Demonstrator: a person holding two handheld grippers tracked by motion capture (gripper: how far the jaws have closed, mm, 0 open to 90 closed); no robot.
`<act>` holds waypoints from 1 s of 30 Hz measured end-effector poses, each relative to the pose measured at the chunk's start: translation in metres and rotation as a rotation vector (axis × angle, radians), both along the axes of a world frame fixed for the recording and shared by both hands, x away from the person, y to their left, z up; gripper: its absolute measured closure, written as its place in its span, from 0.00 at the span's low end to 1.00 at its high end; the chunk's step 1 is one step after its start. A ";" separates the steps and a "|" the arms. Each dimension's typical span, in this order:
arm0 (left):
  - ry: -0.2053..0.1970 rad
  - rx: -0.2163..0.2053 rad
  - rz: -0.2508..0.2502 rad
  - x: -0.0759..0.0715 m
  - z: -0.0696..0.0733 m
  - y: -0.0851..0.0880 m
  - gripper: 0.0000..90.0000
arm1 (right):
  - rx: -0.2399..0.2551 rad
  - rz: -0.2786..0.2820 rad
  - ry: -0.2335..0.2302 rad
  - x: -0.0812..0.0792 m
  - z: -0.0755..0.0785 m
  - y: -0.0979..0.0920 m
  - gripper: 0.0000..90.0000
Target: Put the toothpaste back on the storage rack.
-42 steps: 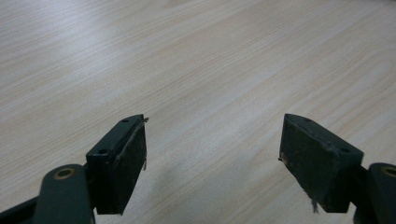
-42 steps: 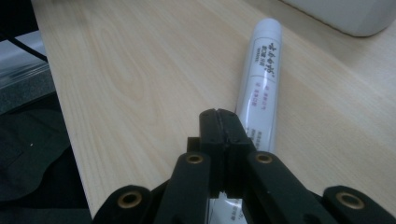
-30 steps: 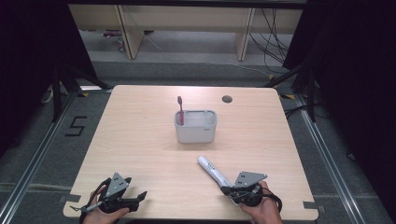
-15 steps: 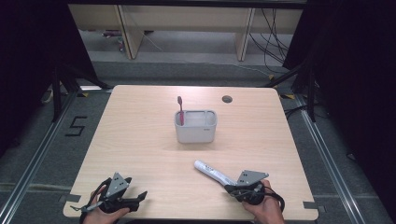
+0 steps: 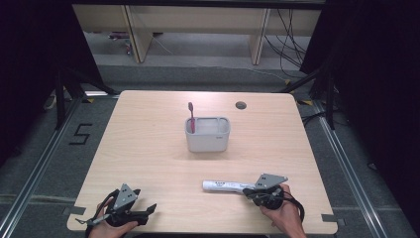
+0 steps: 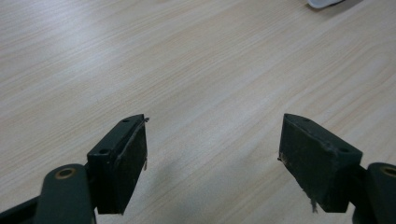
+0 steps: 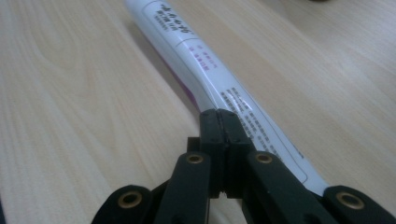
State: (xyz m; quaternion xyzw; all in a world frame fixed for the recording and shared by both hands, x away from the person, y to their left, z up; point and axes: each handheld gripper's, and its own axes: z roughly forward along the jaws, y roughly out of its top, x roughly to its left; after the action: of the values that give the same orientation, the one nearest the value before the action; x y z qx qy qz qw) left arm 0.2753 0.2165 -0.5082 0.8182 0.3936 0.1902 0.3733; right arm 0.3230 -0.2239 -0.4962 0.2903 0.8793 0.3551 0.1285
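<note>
The right claw [image 5: 250, 190] at five o'clock on the surface [image 5: 148, 148] is clamped shut on the end of a white tube [image 5: 225, 186], which lies flat, pointing toward nine o'clock. The left claw [image 5: 148, 210] at seven o'clock is spread open, holding nothing.

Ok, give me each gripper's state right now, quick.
Left gripper: open, nothing between its jaws.
Right gripper: shut, jaws pressed together; the white tube lies against them, and whether it is pinched cannot be told.
</note>
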 end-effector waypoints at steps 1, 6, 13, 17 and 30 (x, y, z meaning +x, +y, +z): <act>0.003 0.001 -0.001 0.000 0.000 0.000 0.26 | -0.003 0.006 -0.008 0.002 0.000 -0.001 1.00; 0.000 0.002 0.001 0.000 0.000 0.000 0.26 | -0.005 -0.022 -0.023 0.012 -0.001 -0.003 1.00; 0.003 -0.005 0.005 -0.001 0.000 -0.001 0.26 | -0.023 -0.034 -0.015 0.027 -0.001 -0.003 1.00; 0.003 0.004 -0.004 0.000 0.000 -0.001 0.26 | -0.032 -0.039 -0.025 0.035 0.001 0.001 1.00; 0.007 -0.014 0.002 -0.001 -0.001 -0.003 0.26 | -0.061 -0.029 -0.042 0.061 0.001 0.024 0.99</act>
State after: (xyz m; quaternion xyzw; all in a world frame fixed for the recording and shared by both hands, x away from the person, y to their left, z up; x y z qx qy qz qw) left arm 0.2739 0.2139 -0.5091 0.8158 0.3973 0.1848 0.3774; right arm 0.3838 -0.2002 -0.4955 0.2914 0.8825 0.3324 0.1609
